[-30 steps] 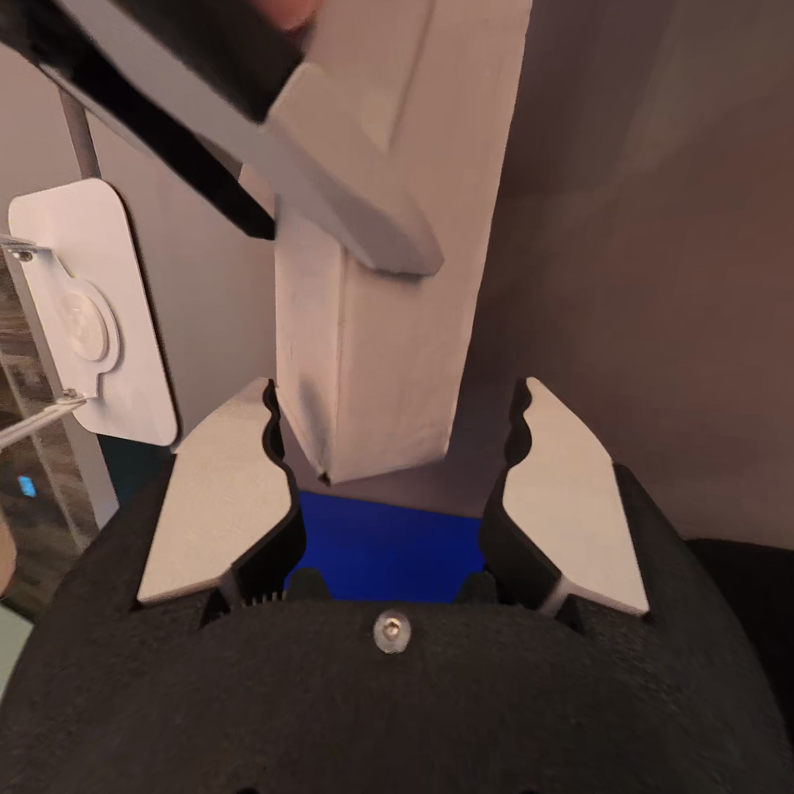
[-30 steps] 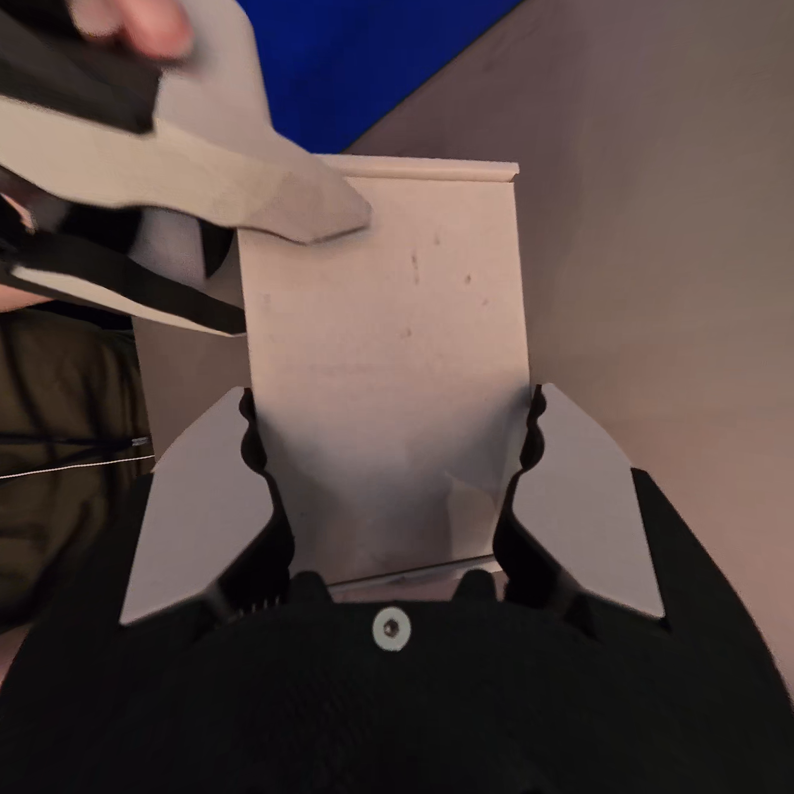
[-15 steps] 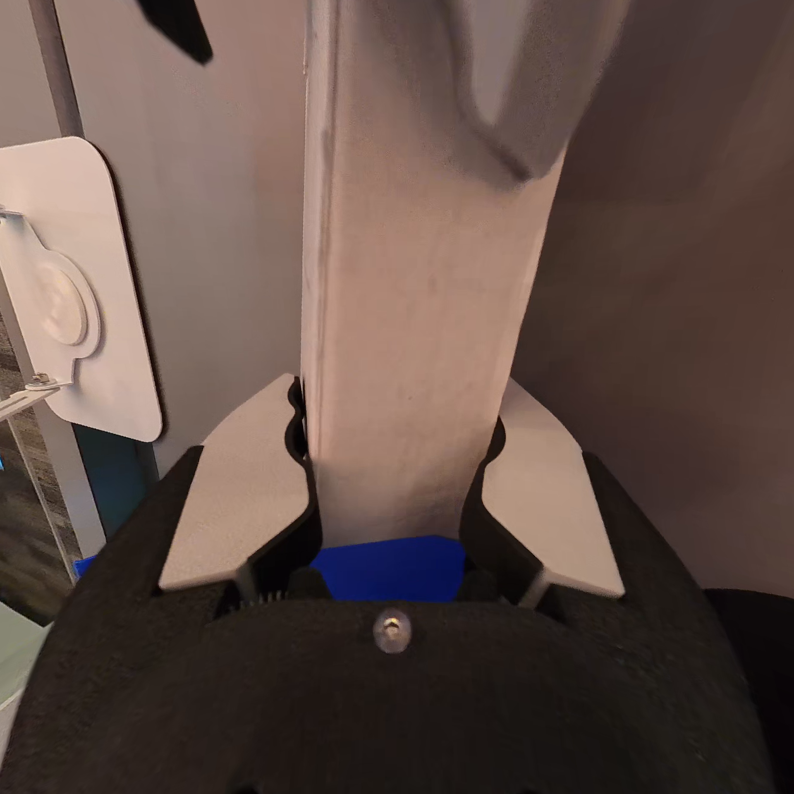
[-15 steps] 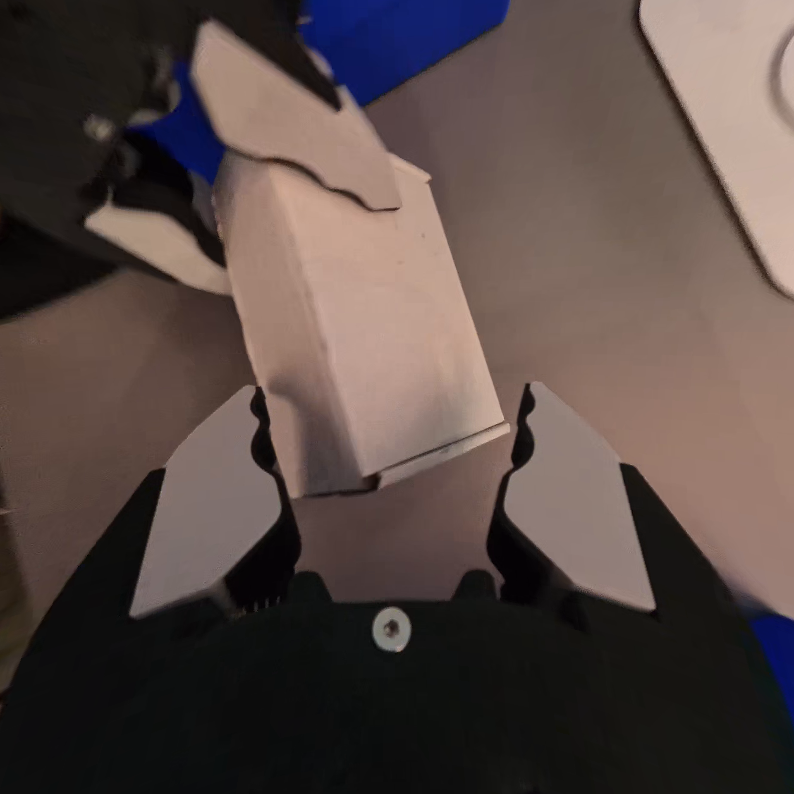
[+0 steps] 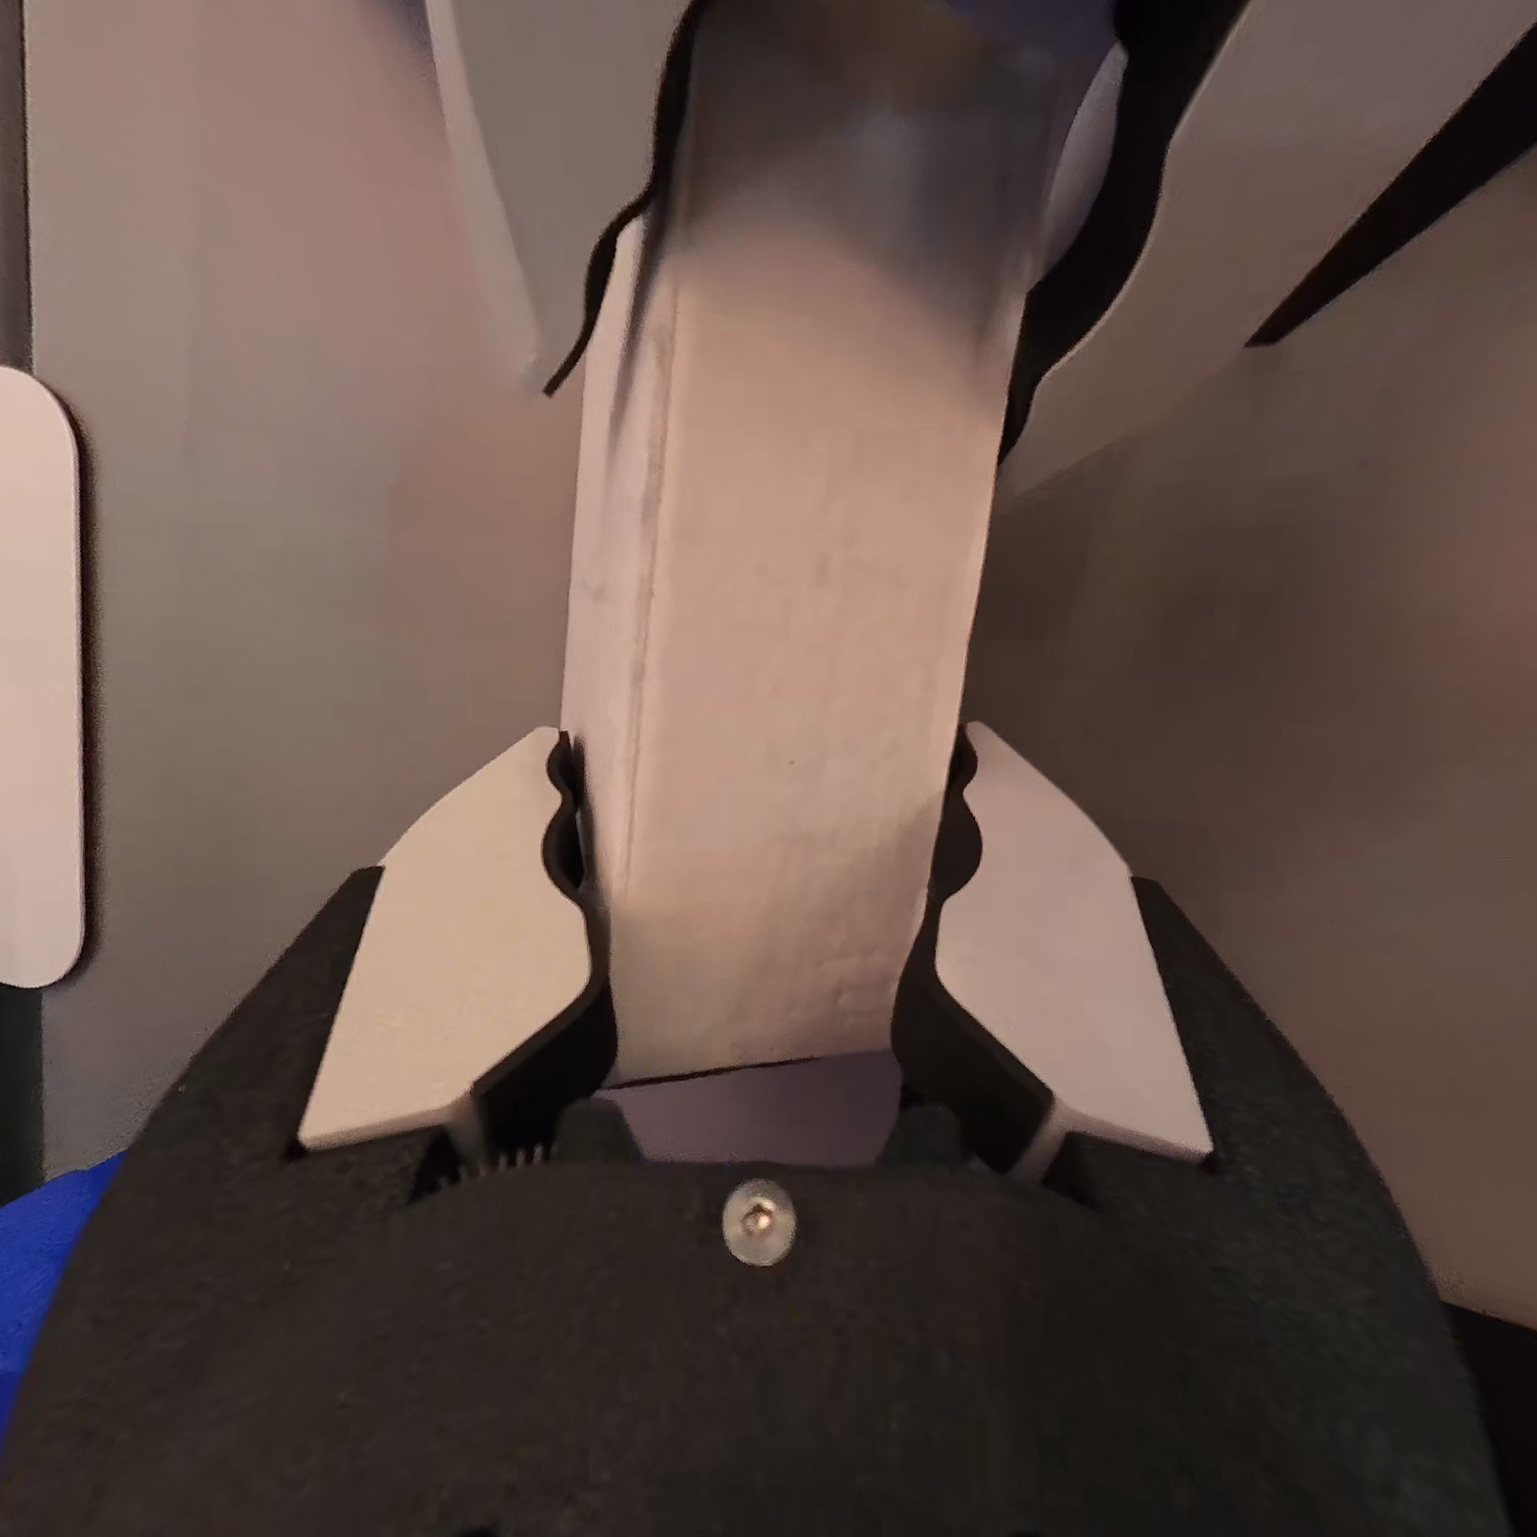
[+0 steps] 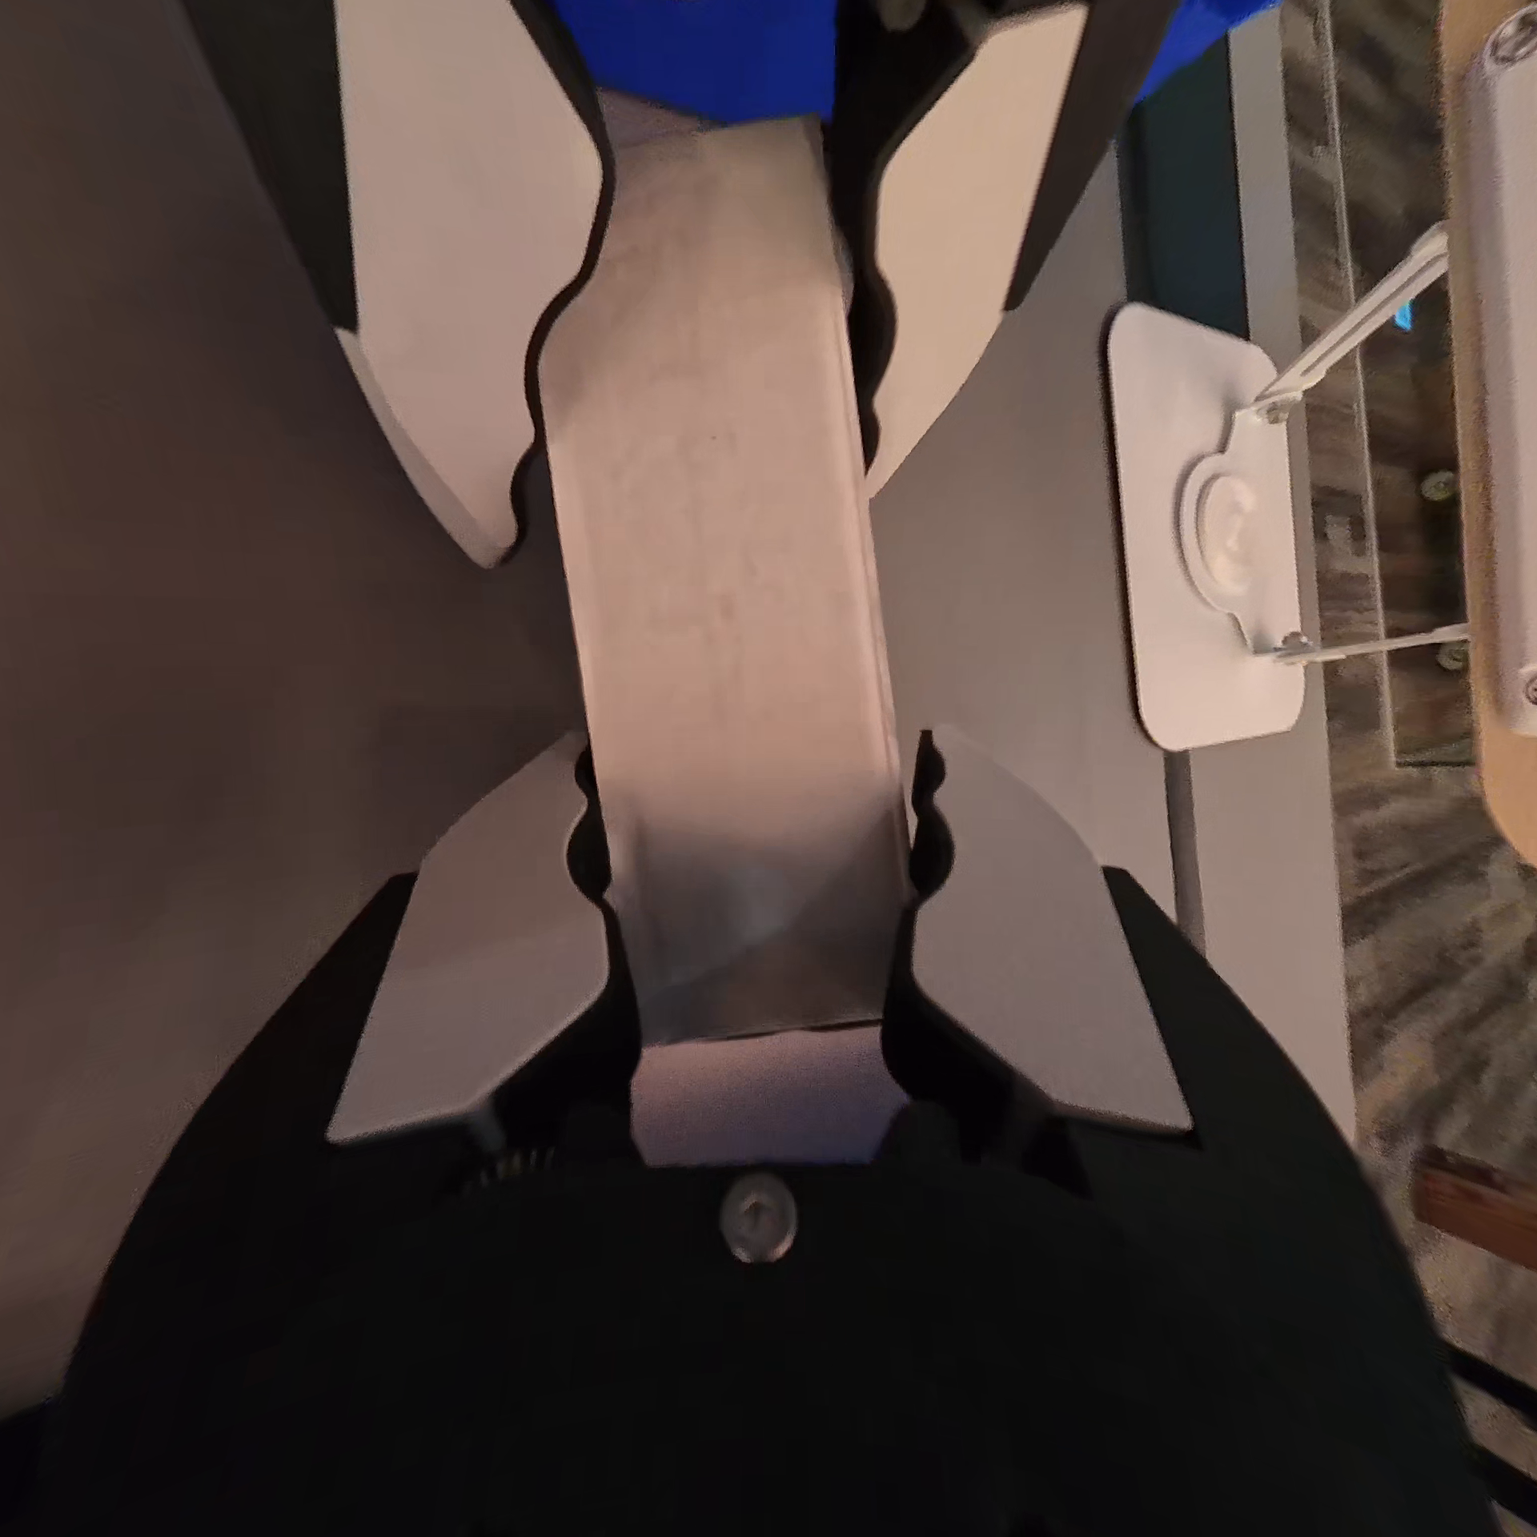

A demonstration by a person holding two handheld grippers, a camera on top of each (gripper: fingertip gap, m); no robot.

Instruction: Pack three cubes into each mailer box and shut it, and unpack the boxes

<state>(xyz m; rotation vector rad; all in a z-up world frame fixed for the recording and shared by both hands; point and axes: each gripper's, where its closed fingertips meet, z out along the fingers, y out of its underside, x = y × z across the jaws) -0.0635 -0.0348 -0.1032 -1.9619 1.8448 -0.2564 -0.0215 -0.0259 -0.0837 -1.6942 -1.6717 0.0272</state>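
The mailer box [image 5: 782,665] is a long white carton, closed, held off the grey table [image 5: 1247,748] between the two grippers, one at each end.

Left gripper [image 5: 761,832]: fingers narrowed onto the near end of the box, both pads pressed against its side walls; it grips the box. A seam runs lengthwise along the box's left edge. At the far end of the box the right gripper's fingers close in on either side, blurred.

Right gripper [image 6: 748,840]: fingers likewise narrowed onto the opposite end of the box [image 6: 715,582]. The left pad touches the box wall; the right pad sits against the box's right edge, so the grip reads as closed on the box. The left gripper [image 6: 699,399] shows at the far end, its white fingers [image 6: 449,333] flanking the box.

Beyond the far end of the box, a blue surface [image 6: 707,58]. To the right of the box in the right wrist view, a white rounded plate [image 6: 1198,541] with a metal bracket lies on the table near its edge. Box contents not visible.
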